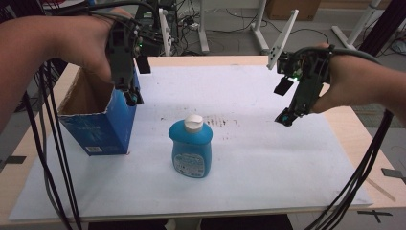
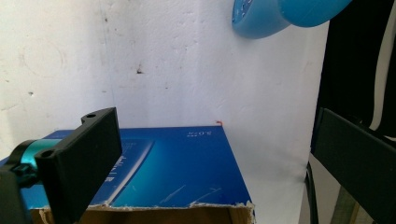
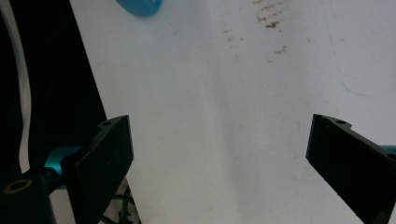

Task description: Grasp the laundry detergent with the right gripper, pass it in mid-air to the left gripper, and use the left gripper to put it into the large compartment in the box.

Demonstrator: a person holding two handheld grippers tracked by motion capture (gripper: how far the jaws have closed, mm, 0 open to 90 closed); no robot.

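hovering right gripper (image 1: 287,103) over white mat (image 1: 268,158), jaws wide, empty. blue bottle (image 1: 191,148) upright mid-mat, untouched. left gripper (image 1: 131,81) open astride wall of blue carton (image 1: 98,129). likely packing bottle: grasp, transfer pending.

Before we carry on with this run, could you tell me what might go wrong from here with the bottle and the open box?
The blue bottle stands upright and free on the white sheet; a sideways nudge from the open right gripper on approach could tip it. The left gripper hangs, jaws apart, at the torn top edge of the blue box, which looks light, so pushing there might slide or tilt it. Trailing cables could drag across the sheet.
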